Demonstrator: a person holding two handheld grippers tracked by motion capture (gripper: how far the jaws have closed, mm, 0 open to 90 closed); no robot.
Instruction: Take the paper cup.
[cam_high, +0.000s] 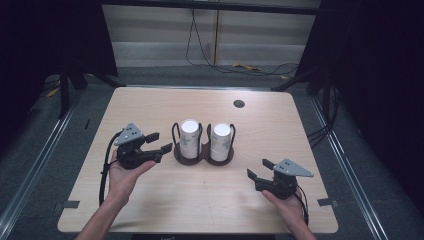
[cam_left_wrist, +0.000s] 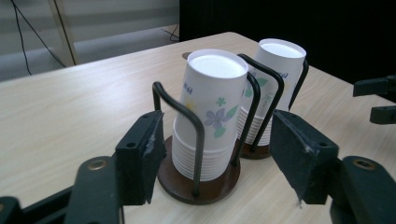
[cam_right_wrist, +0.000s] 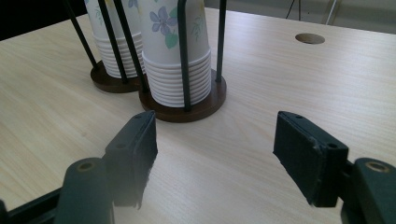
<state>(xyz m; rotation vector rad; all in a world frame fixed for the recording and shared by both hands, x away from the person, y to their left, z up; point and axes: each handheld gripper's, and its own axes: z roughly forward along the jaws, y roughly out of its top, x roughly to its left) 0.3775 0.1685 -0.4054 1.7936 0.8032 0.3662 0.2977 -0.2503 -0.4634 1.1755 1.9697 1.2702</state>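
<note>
Two stacks of upside-down white paper cups with flower prints stand in a dark double holder (cam_high: 202, 158) with wire hoops, mid-table. The left stack (cam_high: 189, 138) (cam_left_wrist: 210, 112) is just right of my left gripper (cam_high: 159, 142) (cam_left_wrist: 224, 163), which is open with its jaws either side of the holder's near end, not touching it. The right stack (cam_high: 220, 140) (cam_right_wrist: 175, 51) stands beyond my right gripper (cam_high: 259, 168) (cam_right_wrist: 215, 154), which rests open on the table with bare wood between its jaws, a short way from the holder's base (cam_right_wrist: 196, 107).
A light wooden table (cam_high: 200, 200) carries a round cable hole (cam_high: 239, 103) (cam_right_wrist: 310, 38) at the back right. Tape marks sit on its front corners. Dark floor, metal rails and cables surround the table.
</note>
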